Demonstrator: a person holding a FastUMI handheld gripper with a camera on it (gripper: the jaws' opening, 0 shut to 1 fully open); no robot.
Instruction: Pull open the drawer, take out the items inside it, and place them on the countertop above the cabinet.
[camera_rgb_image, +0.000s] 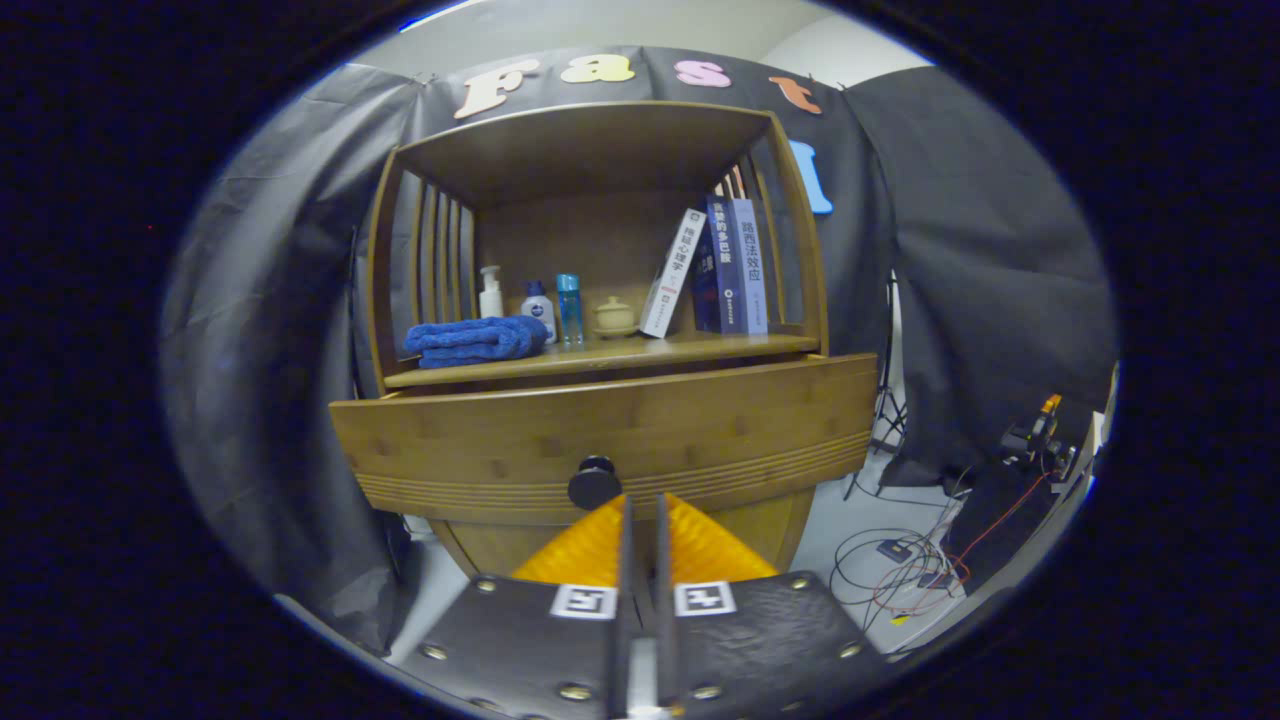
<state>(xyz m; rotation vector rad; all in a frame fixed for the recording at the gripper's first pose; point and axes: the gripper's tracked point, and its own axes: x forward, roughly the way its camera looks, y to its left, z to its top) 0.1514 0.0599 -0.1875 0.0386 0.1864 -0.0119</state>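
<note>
Standing pulled out from the wooden cabinet (480, 545), the drawer (600, 440) presents its dark round knob (594, 483) just ahead of the gripper (643, 505), whose jaws are nearly together and hold nothing, while above it the counter (700, 347) carries a folded blue towel (475, 340), bottles (540, 308) and books (715, 268).

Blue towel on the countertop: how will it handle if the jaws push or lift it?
The blue towel is folded, soft cloth, so it will probably sag and unfold when lifted. Pushed, it would likely bunch rather than slide, perhaps nudging the bottles just behind. The gripper is nearly closed below the drawer knob.
</note>
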